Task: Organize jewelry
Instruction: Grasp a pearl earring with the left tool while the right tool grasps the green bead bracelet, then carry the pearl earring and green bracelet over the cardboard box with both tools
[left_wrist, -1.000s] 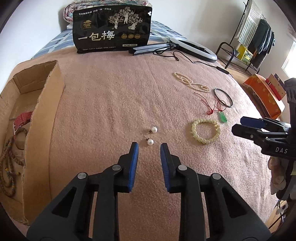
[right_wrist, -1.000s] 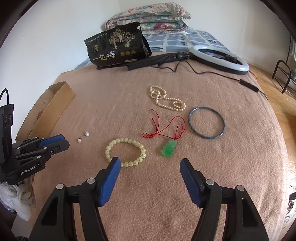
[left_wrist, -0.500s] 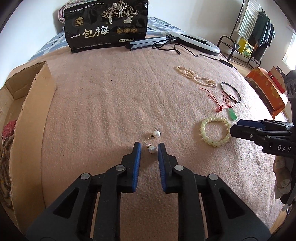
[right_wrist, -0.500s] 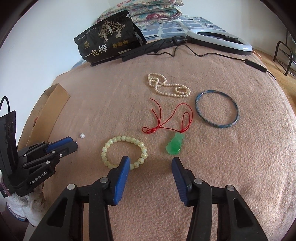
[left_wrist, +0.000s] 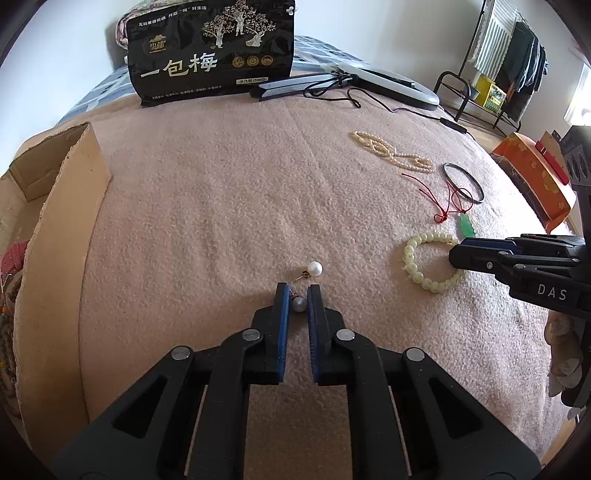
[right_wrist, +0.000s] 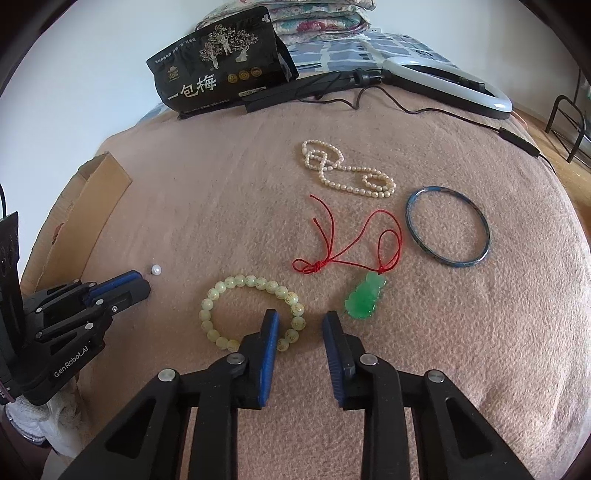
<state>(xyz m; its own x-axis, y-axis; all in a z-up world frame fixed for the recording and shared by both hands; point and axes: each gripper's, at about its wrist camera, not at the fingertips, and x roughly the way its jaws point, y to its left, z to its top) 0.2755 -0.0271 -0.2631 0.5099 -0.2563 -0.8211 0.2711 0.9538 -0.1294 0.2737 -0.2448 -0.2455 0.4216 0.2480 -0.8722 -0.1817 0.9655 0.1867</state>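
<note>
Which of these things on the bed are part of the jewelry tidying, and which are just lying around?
Jewelry job: two white pearl earrings, pale green beaded bracelet, green jade pendant on red cord, cream pearl necklace, blue bangle, cardboard box.

Lying about: black snack bag, white ring light.
</note>
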